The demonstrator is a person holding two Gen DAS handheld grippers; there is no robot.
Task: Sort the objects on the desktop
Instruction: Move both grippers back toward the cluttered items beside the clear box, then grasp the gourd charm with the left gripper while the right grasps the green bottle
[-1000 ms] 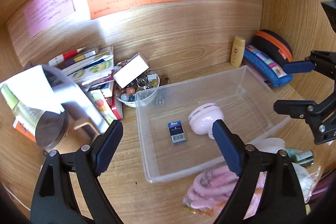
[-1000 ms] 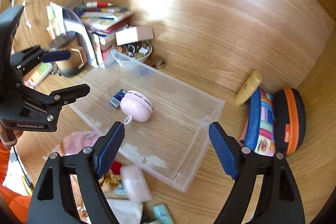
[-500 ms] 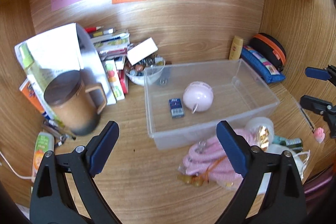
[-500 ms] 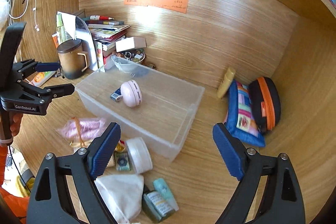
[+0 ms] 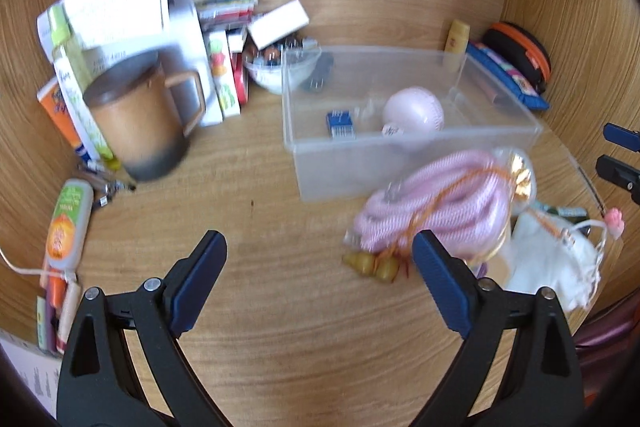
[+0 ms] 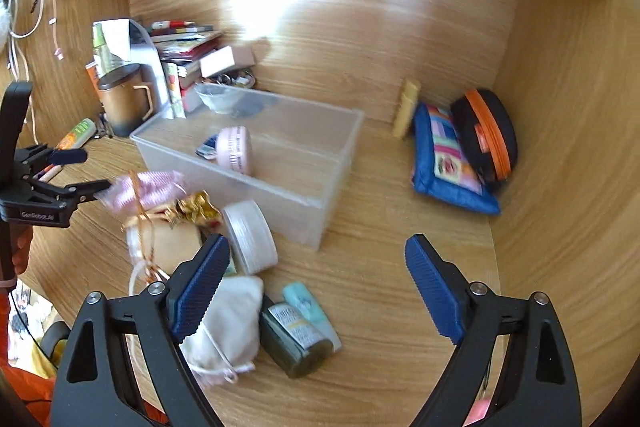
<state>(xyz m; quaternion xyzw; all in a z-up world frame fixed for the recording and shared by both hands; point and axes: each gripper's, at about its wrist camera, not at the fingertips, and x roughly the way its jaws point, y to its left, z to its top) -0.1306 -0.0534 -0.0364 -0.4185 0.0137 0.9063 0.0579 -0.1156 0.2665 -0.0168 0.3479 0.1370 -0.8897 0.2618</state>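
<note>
Grippers both hung with jaws spread wide, holding nothing. You had drawn your left gripper back from the clear bin; it hovered just short of the pink cord bundle lying against the bin's near wall. Your right gripper had retreated too, over the white pouch.

Our left wrist camera looks from the near edge of the desk down and forward, with the clear bin ahead and slightly right. Our right wrist camera sits right of the bin, facing forward and leftward across it. We see the bin, the brown mug and the wall notes in both, all at middling range.
</note>
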